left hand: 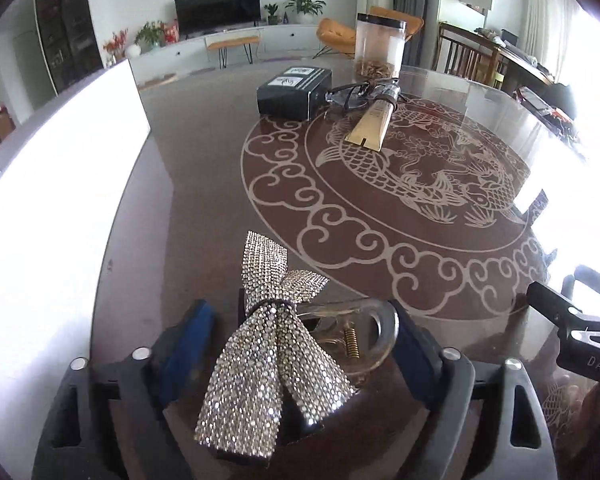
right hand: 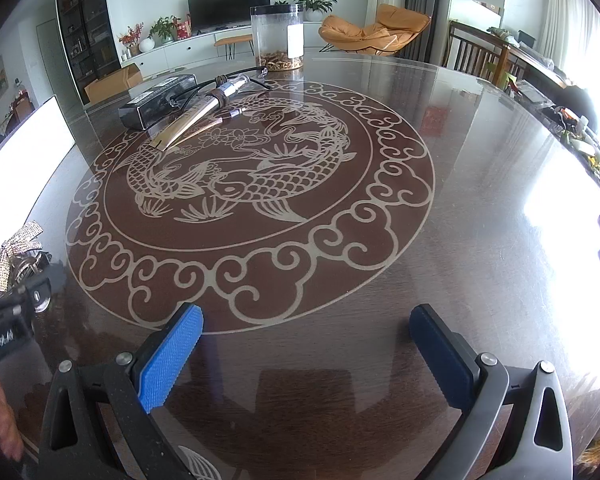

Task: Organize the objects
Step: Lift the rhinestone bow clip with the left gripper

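Note:
A rhinestone bow hair clip (left hand: 268, 344) with a clear claw and a brass spring lies on the table between the fingers of my left gripper (left hand: 298, 308). The left blue pad stands clear of the bow, the right pad is close beside the clear claw, and the jaws are open. The same clip (right hand: 16, 256) shows at the left edge of the right wrist view. My right gripper (right hand: 306, 314) hovers open over the near table with nothing between its pads. At the far side lie a dark box (left hand: 294, 90), black glasses (left hand: 352, 94) and a gold tube (left hand: 374, 122).
A clear jar (left hand: 380, 46) with a black lid stands behind the tube. The round glass-topped table (left hand: 380, 208) bears a fish pattern. A bright white panel (left hand: 60, 180) runs along its left side. Chairs and clutter stand beyond the right edge.

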A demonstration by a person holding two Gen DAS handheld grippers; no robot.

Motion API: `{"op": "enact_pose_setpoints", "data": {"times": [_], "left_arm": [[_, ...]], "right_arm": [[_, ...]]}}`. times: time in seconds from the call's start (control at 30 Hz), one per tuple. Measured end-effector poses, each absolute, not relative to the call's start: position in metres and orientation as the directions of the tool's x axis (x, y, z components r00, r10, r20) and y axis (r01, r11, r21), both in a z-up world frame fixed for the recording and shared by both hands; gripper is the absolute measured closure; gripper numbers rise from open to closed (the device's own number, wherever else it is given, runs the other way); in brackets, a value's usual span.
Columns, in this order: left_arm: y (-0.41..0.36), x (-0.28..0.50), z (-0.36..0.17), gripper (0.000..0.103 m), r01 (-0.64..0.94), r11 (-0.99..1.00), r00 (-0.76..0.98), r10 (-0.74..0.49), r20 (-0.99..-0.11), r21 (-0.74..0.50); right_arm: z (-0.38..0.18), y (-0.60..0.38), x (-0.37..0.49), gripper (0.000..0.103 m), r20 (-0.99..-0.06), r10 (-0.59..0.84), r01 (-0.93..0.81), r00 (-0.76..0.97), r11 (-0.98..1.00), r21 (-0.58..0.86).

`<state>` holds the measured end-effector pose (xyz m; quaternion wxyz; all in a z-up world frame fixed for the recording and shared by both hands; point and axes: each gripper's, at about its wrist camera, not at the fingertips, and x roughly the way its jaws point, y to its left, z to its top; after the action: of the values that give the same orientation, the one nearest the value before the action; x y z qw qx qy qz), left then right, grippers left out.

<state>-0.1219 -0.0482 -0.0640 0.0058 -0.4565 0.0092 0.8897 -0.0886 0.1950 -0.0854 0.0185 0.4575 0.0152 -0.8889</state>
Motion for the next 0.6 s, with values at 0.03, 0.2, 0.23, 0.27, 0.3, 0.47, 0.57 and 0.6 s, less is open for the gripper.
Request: {"op": "enact_pose_setpoints", "data": {"times": [0.03, 0.2, 0.23, 0.27, 0.3, 0.47, 0.57, 0.6], "left_arm": [[-0.0478, -0.1228, -0.0643, 0.014, -0.021, -1.000, -0.581, 0.001, -0.814, 0.013], [-0.0470, -0.1251, -0.0682, 0.000, -0.021, -1.000, -0.564, 0.001, -0.826, 0.012], [-0.0467, -0.1261, -0.0687, 0.000, -0.019, -1.000, -0.561, 0.000, -0.828, 0.013], [-0.0470, -0.1261, -0.0691, 0.000, -0.019, -1.000, -0.561, 0.001, -0.828, 0.011], [-0.0468, -0.1263, -0.0692, 0.000, -0.019, -1.000, -0.561, 0.001, -0.828, 0.011], [-0.0469, -0.1262, -0.0688, 0.000, -0.019, -1.000, -0.562, 0.001, -0.827, 0.011], [-0.0469, -0.1262, -0.0688, 0.000, -0.019, -1.000, -0.562, 0.002, -0.827, 0.011], [-0.0469, -0.1262, -0.0688, 0.000, -0.019, -1.000, -0.562, 0.002, -0.827, 0.011]], "right_arm": [[-0.0853, 0.1951, -0.0886, 0.000, -0.814, -0.019, 0.047, -0.581, -0.999, -0.010], [-0.0855, 0.1948, -0.0887, 0.000, -0.814, -0.019, 0.047, -0.581, -0.999, -0.010], [-0.0855, 0.1948, -0.0887, 0.000, -0.814, -0.019, 0.047, -0.581, -0.999, -0.010], [-0.0853, 0.1951, -0.0886, 0.000, -0.814, -0.019, 0.047, -0.581, -0.999, -0.010], [-0.0853, 0.1950, -0.0886, 0.000, -0.814, -0.019, 0.047, -0.581, -0.999, -0.010], [-0.0856, 0.1947, -0.0888, 0.000, -0.814, -0.019, 0.047, -0.581, -0.999, -0.010], [-0.0856, 0.1947, -0.0888, 0.000, -0.814, -0.019, 0.047, -0.581, -0.999, -0.010], [-0.0856, 0.1947, -0.0888, 0.000, -0.814, -0.019, 0.047, -0.581, -0.999, -0.010]]}}
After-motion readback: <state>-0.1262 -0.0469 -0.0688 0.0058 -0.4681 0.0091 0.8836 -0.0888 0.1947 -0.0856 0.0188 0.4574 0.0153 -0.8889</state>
